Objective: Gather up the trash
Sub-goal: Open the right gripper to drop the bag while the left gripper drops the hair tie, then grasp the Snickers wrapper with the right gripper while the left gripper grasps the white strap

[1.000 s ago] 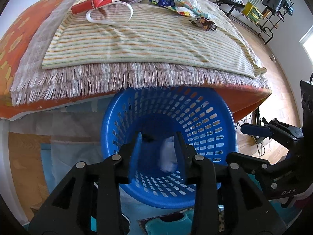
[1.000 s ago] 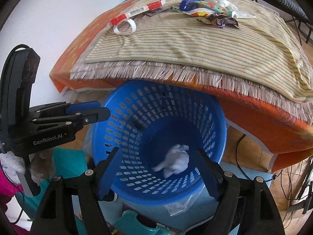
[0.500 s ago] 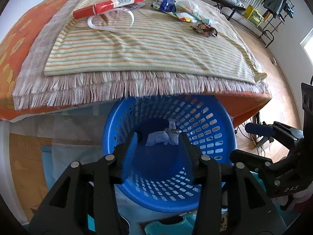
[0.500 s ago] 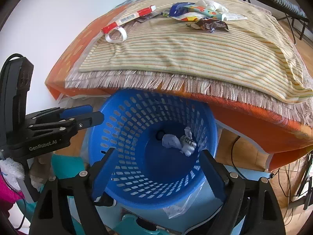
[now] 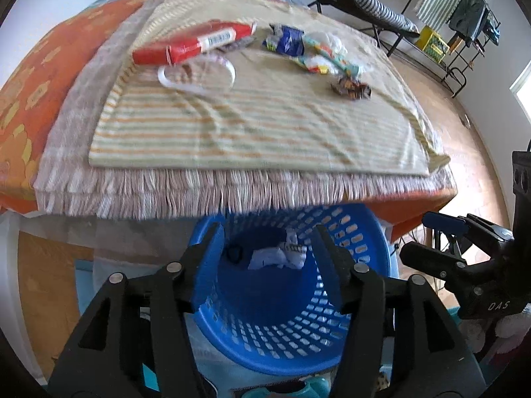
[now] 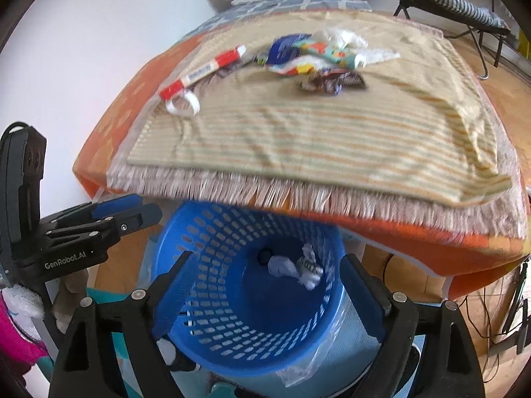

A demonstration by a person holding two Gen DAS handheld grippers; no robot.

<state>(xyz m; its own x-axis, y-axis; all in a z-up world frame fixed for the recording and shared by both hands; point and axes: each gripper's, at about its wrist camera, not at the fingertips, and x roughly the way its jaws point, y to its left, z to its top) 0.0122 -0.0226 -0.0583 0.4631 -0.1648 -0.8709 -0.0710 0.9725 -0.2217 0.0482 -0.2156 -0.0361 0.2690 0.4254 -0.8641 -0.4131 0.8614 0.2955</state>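
A blue perforated basket [image 5: 351, 331] [image 6: 205, 325] stands on the floor under the bed's front edge, with crumpled white paper [image 5: 278, 257] [image 6: 295, 267] in its bottom. On the striped cloth lie a red tube [image 5: 195, 43] [image 6: 202, 69], a white ring [image 5: 195, 74] [image 6: 182, 104], a blue and colourful wrapper pile [image 5: 308, 51] [image 6: 315, 53] and a dark wrapper [image 5: 351, 88] [image 6: 332, 83]. My left gripper [image 5: 265, 252] and right gripper [image 6: 265, 282] are both open and empty above the basket.
The bed has a fringed blanket [image 5: 199, 195] hanging over the basket's far rim. A folding chair [image 5: 365, 6] and a rack [image 5: 464, 33] stand on the wooden floor at the back right. A clear plastic bag [image 6: 305, 364] lies beside the basket.
Both grippers have risen and tilted up towards the bed, so the basket sits lower in view. The white paper dropped and settled in the basket's bottom. The left jaws stand wider.
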